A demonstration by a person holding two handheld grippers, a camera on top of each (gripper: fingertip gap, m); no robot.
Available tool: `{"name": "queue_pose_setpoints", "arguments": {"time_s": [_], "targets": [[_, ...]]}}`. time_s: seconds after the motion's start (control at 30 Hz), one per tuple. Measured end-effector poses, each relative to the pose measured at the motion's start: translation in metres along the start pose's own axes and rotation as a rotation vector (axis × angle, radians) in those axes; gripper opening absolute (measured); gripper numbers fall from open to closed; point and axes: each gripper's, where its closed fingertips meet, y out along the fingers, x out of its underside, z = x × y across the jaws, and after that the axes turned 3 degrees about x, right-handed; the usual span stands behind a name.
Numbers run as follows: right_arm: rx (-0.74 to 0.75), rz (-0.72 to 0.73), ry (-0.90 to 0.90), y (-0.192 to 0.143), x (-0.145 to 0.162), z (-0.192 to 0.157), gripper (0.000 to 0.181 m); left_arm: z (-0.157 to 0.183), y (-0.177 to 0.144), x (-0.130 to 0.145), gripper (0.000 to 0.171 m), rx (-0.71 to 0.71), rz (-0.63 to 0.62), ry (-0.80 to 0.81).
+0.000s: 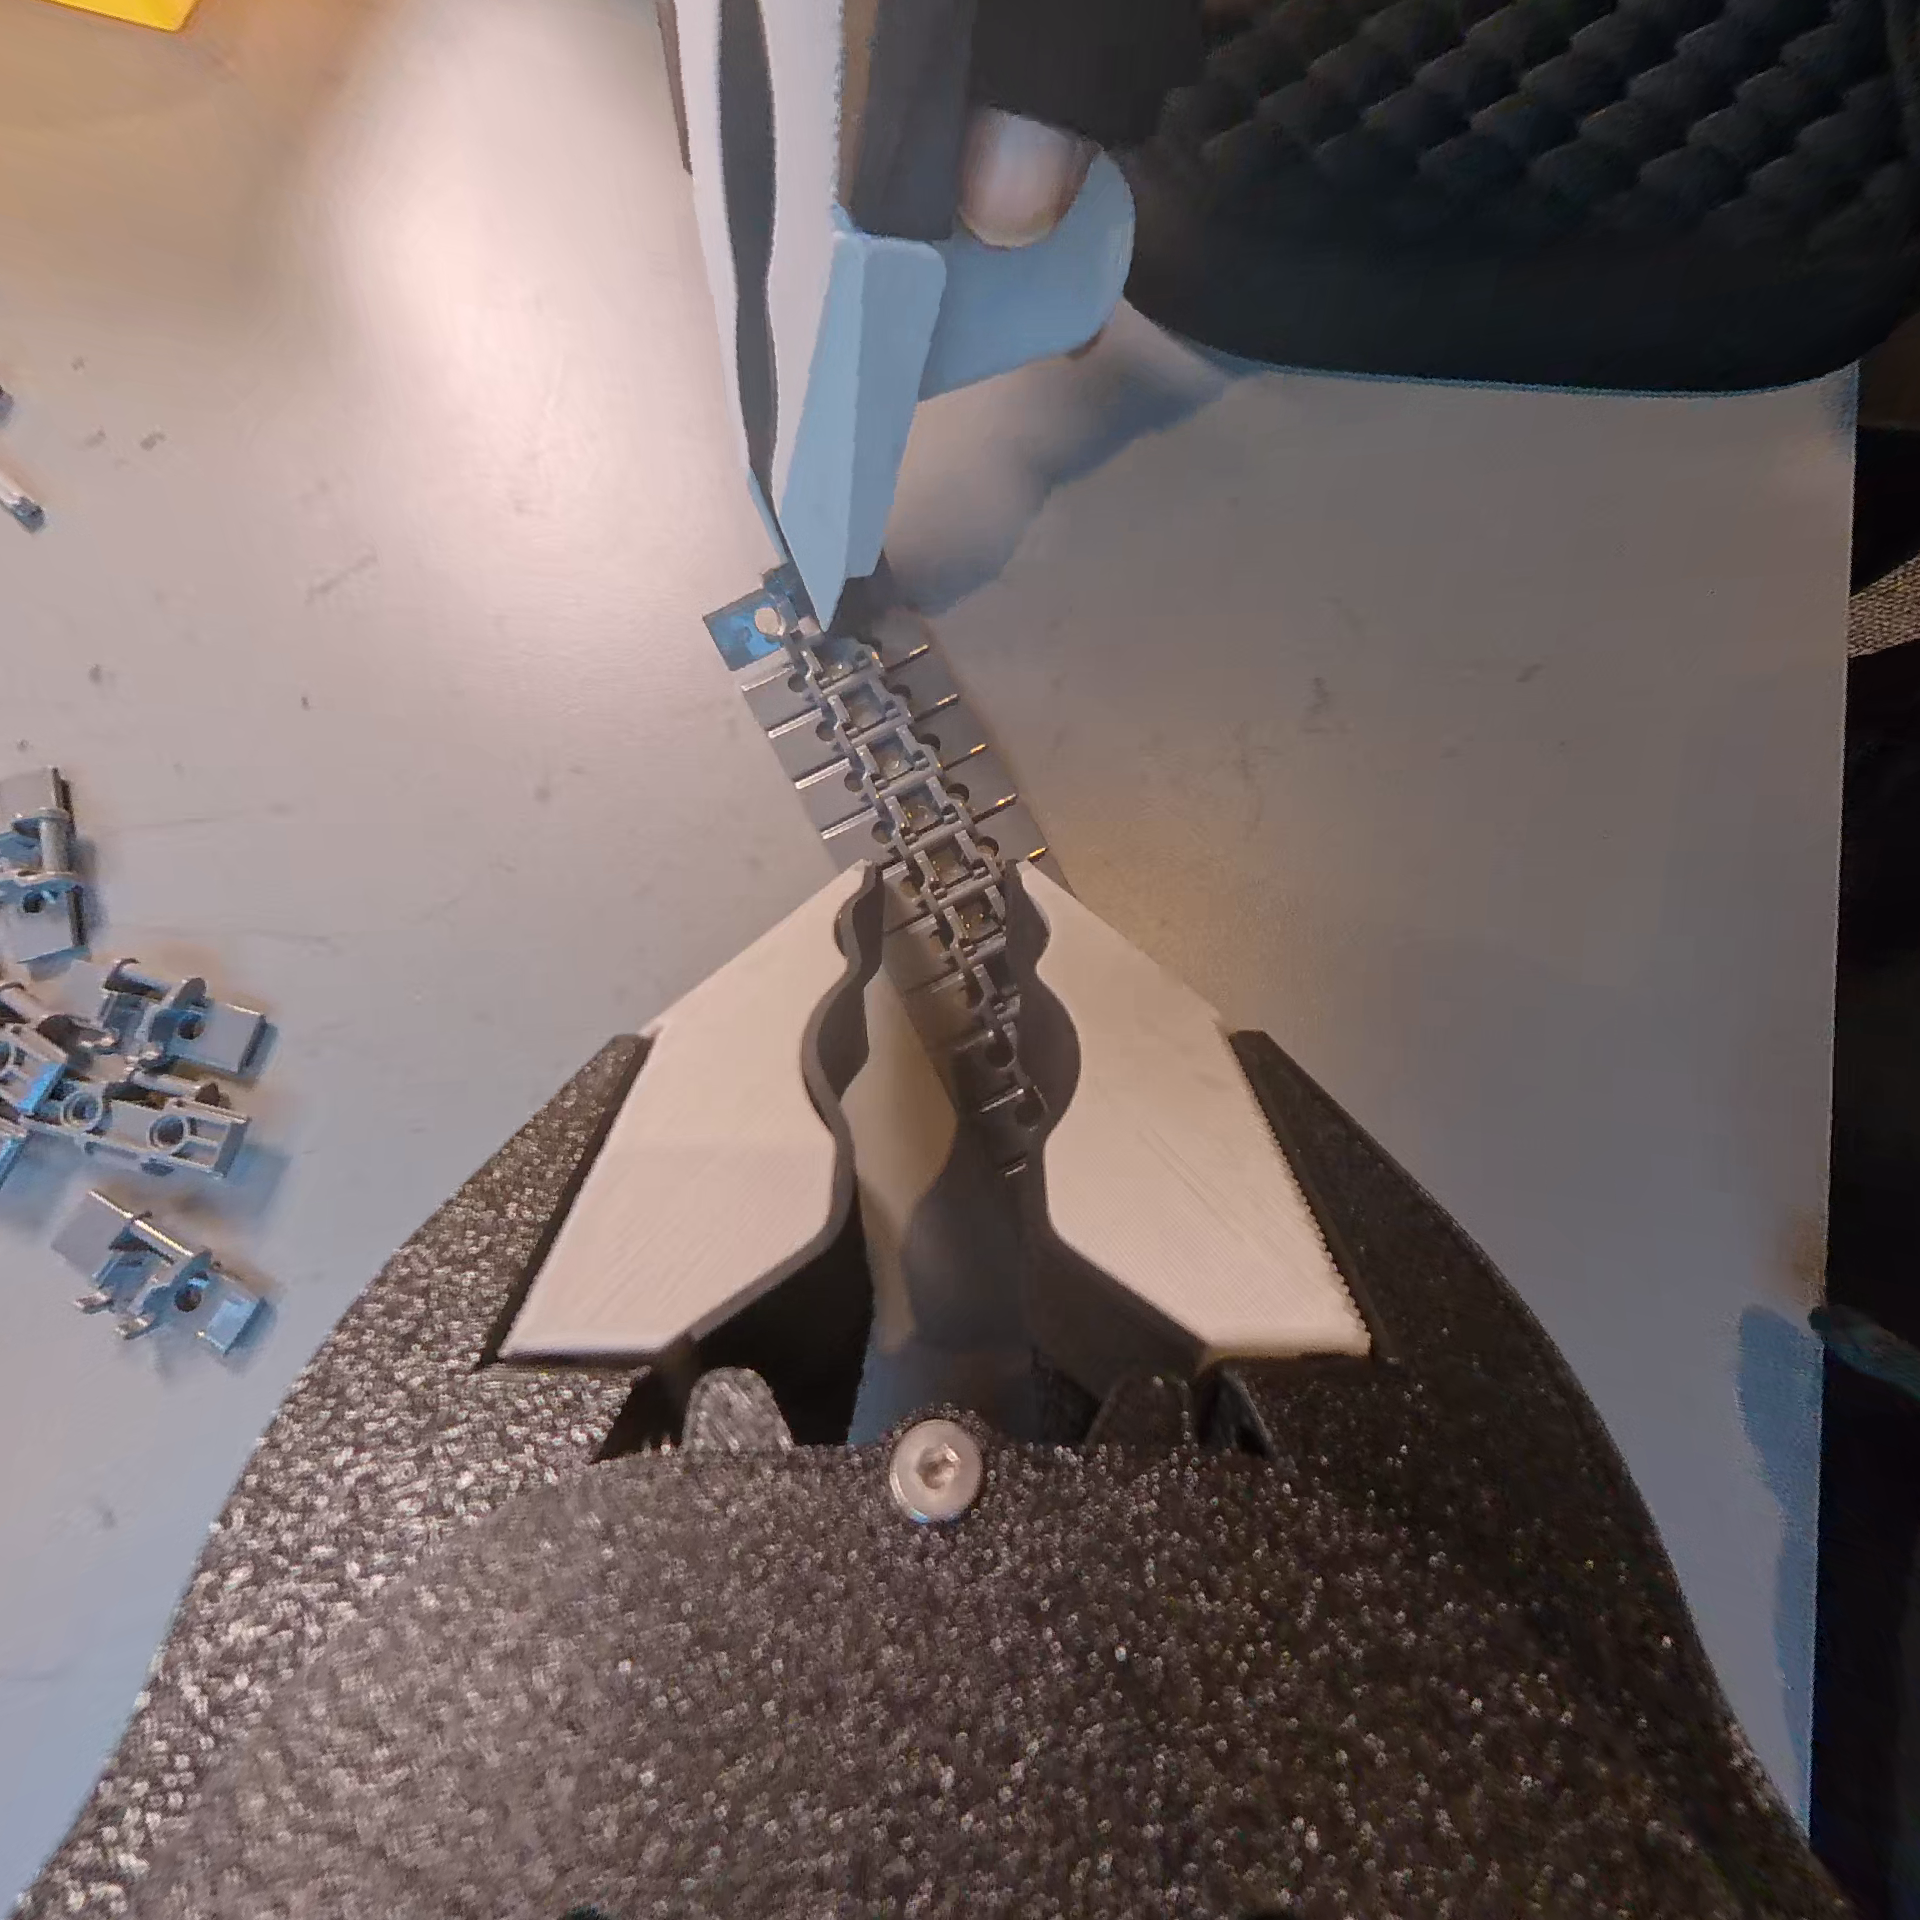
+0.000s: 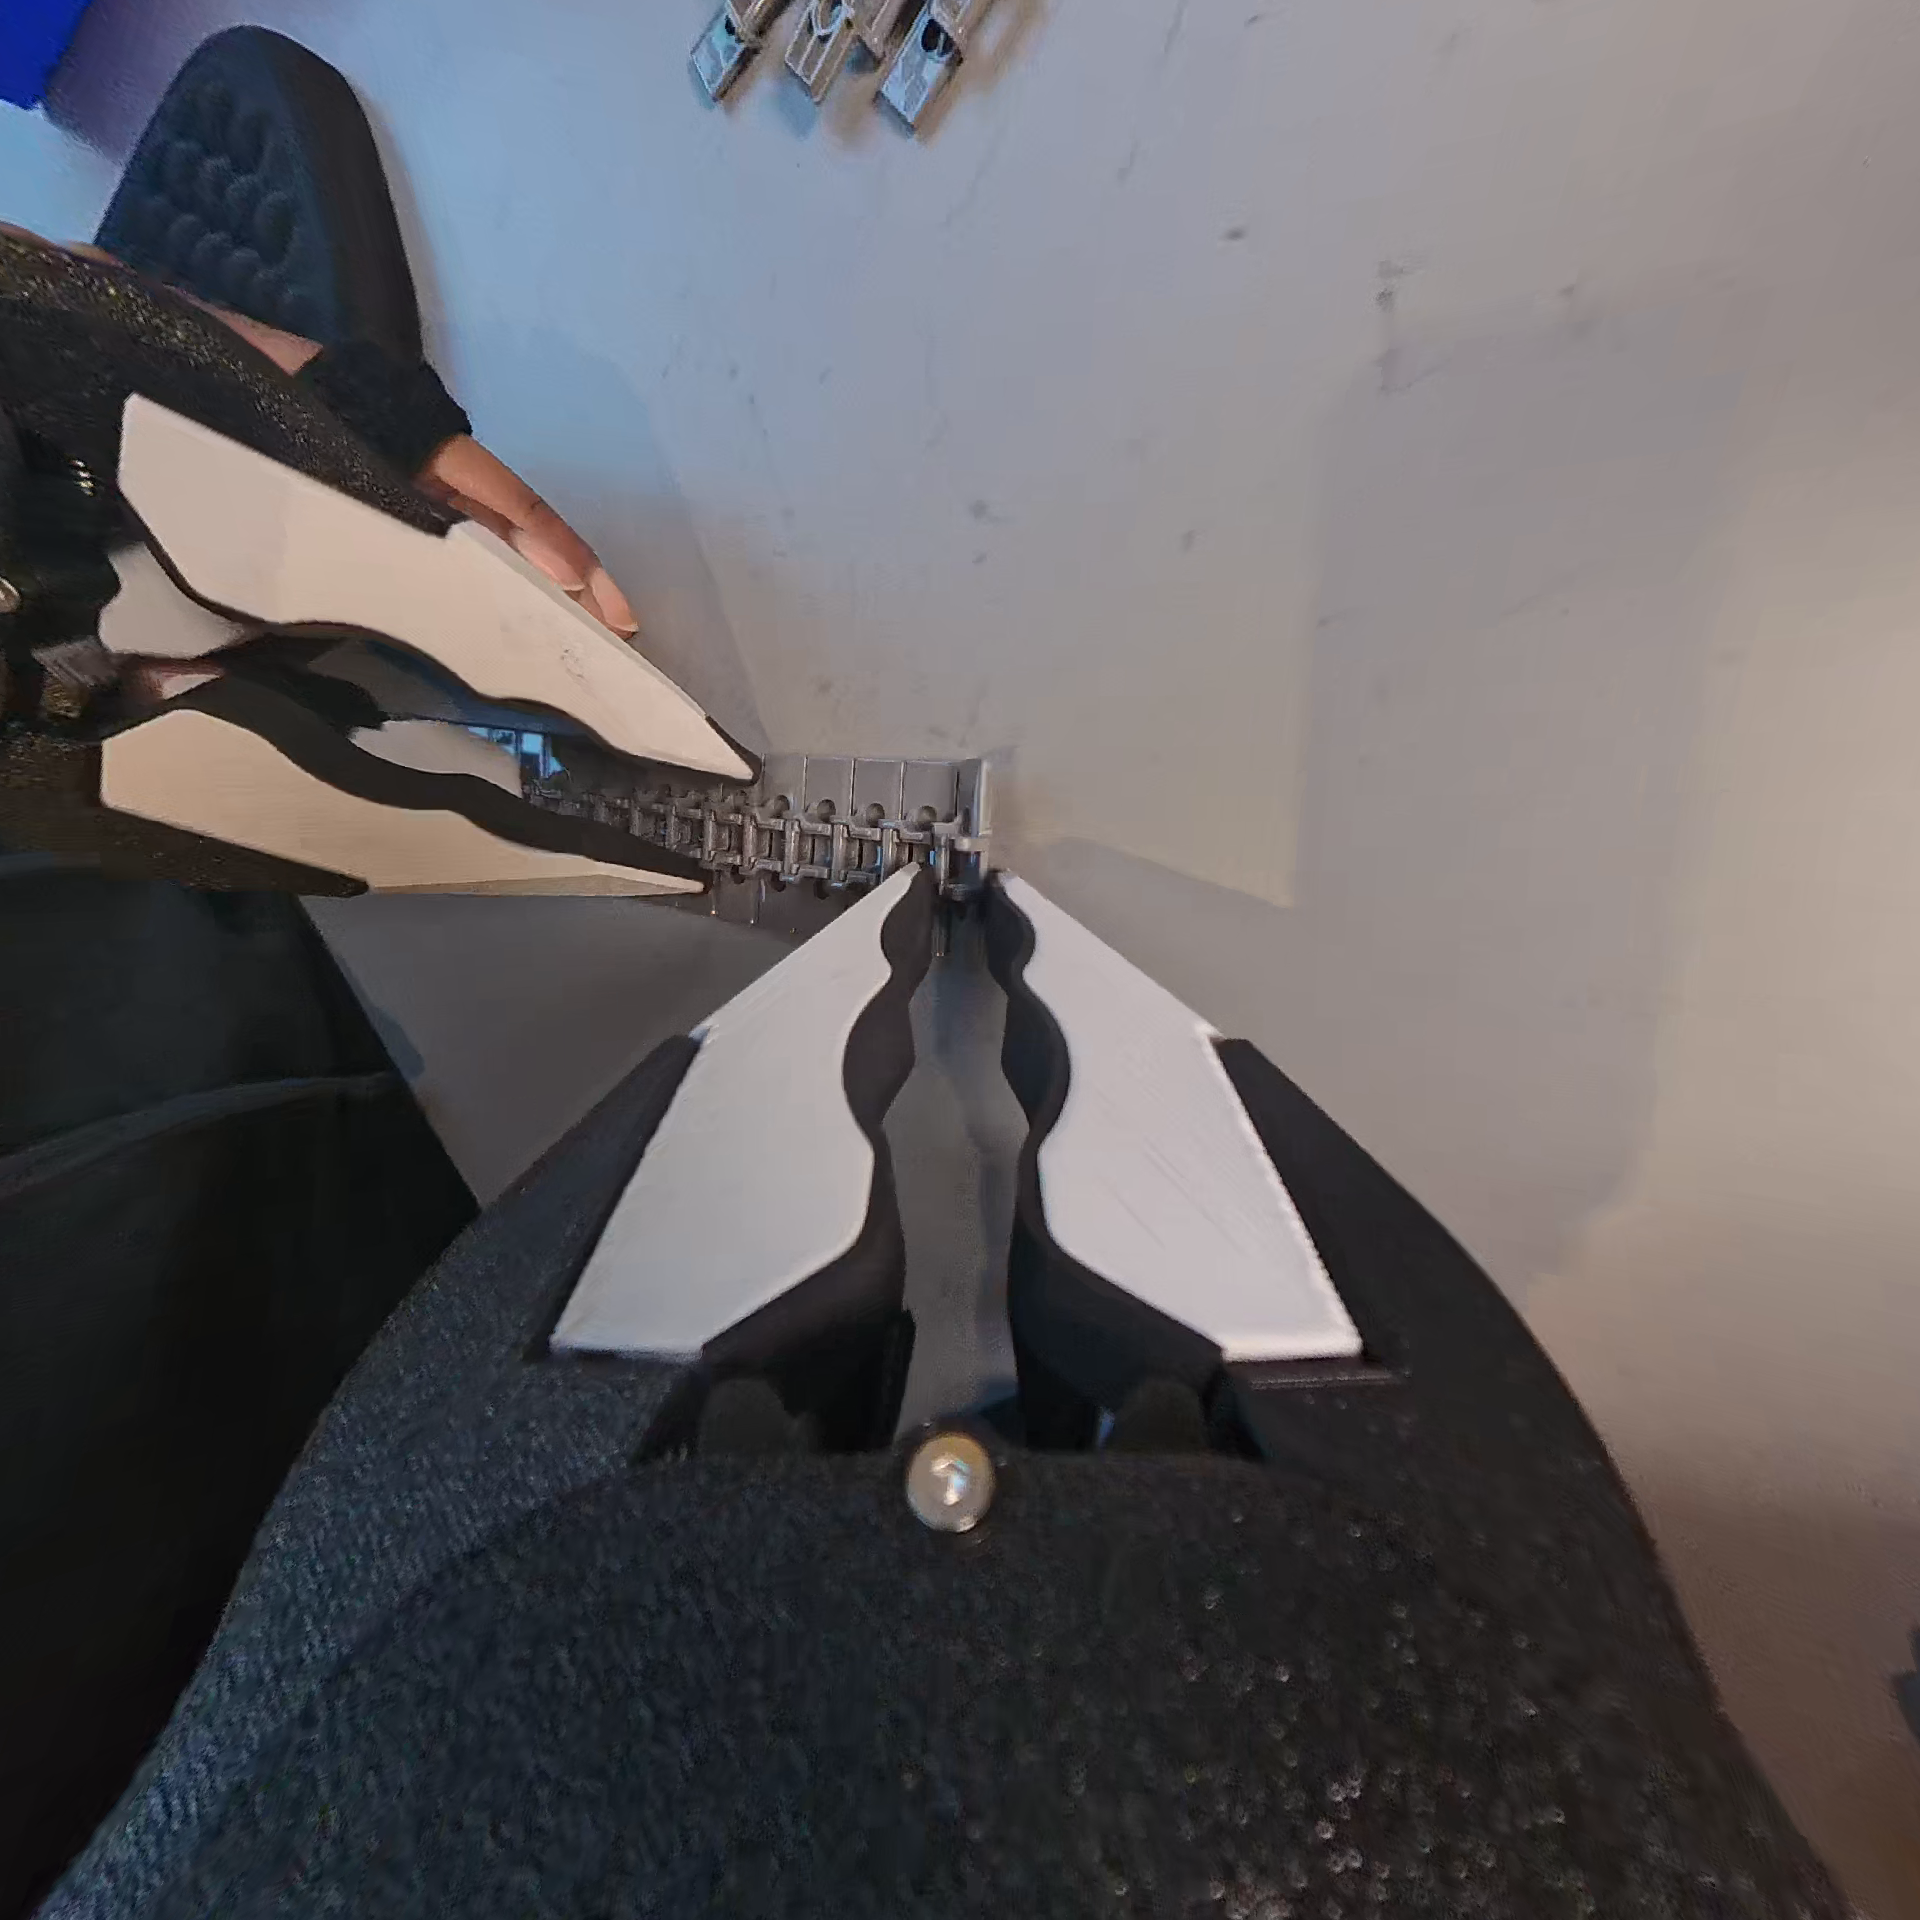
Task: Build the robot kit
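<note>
A grey chain of snapped-together track links (image 1: 883,748) lies across the grey table (image 1: 416,520). My left gripper (image 1: 945,883) is shut on the near part of the chain, which runs back between its fingers. My right gripper (image 2: 958,878) is shut on the end link of the same chain (image 2: 831,800). In the left wrist view one right finger (image 1: 862,416) comes down from above onto the far end link. In the right wrist view the left gripper (image 2: 727,831) holds the chain from the left side.
Several loose grey links (image 1: 135,1091) lie at the table's left; some also show in the right wrist view (image 2: 862,52). The table's edge (image 1: 1839,831) runs close on the right. A black padded object (image 1: 1558,156) and a person's hand (image 2: 540,540) are near the grippers. My right fingertips sit around 6 centimeters from my left ones.
</note>
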Motion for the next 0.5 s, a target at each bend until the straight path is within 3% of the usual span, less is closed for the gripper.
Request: {"name": "queue_pose_setpoints", "arguments": {"time_s": [0.2,0.5], "targets": [[-0.131,0.025,0.049,-0.007,-0.009,0.001,0.022,0.000,0.000,0.000,0.022,0.004,0.001,-0.004],[0.013,-0.053,-0.113,-0.001,-0.004,0.008,0.007,0.000,0.000,0.000,0.022,0.011,0.004,-0.004]]}}
